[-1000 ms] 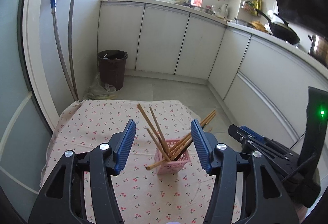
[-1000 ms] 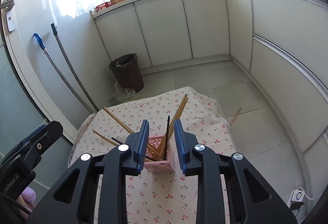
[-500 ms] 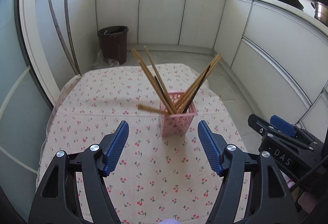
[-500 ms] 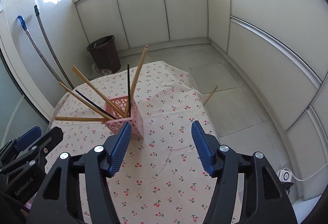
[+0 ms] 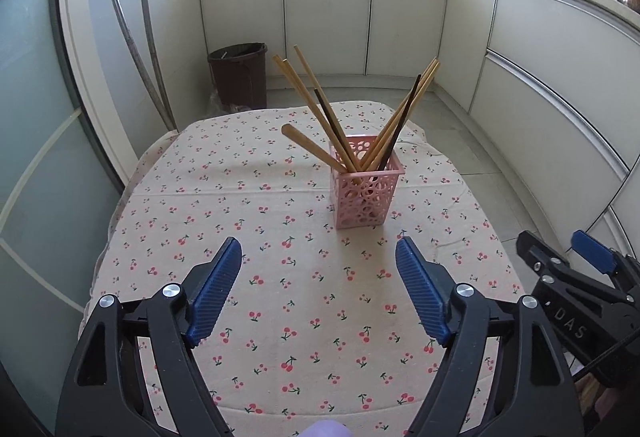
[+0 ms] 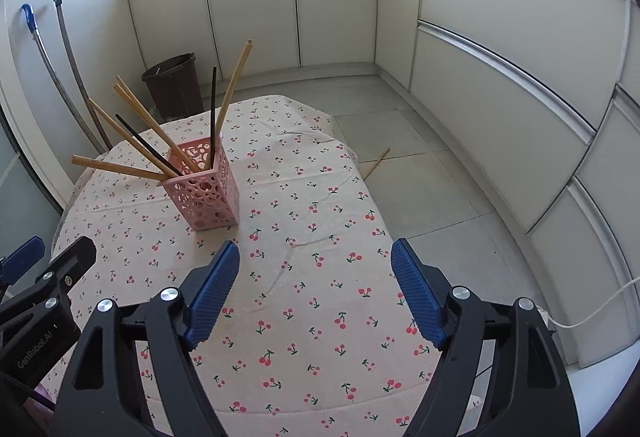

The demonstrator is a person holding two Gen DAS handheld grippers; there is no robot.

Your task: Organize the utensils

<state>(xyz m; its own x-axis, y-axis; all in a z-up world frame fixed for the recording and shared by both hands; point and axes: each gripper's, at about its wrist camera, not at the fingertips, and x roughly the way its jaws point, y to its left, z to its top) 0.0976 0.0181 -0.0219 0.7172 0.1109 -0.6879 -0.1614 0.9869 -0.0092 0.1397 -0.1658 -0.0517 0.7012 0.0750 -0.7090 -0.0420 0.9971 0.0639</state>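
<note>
**Chopsticks stand in the holder; one lies on the floor**

Left wrist view: The left gripper (image 5: 318, 291) is seen over the cloth (image 5: 248, 205), its jaws apart and opening, with nothing between them. The pink holder (image 5: 365, 193) stands ahead, right of the table's middle, well apart from the pads. The chopsticks (image 5: 316, 109) are fanned out of it in two bunches, mostly wooden, with two dark ones among them. They are judged light, stiff and smooth, so a pinch across the shaft, near mid-length or above the rim, is likely to hold best; a grip near the tip would let a stick swing. The holder is perforated plastic, judged light and easily tipped if a leaning stick is pushed sideways.

Right wrist view: The right gripper (image 6: 316, 291) is also seen with jaws apart and opening, empty, over the cloth's near right part. The holder is up and to the left, beside the left gripper's body at the frame edge. A stray chopstick (image 6: 376, 164) lies on the floor tiles just past the table's far edge. Lying flat on hard tile, it is judged awkward to pinch; a grip from above, across its width, would be needed.
</note>
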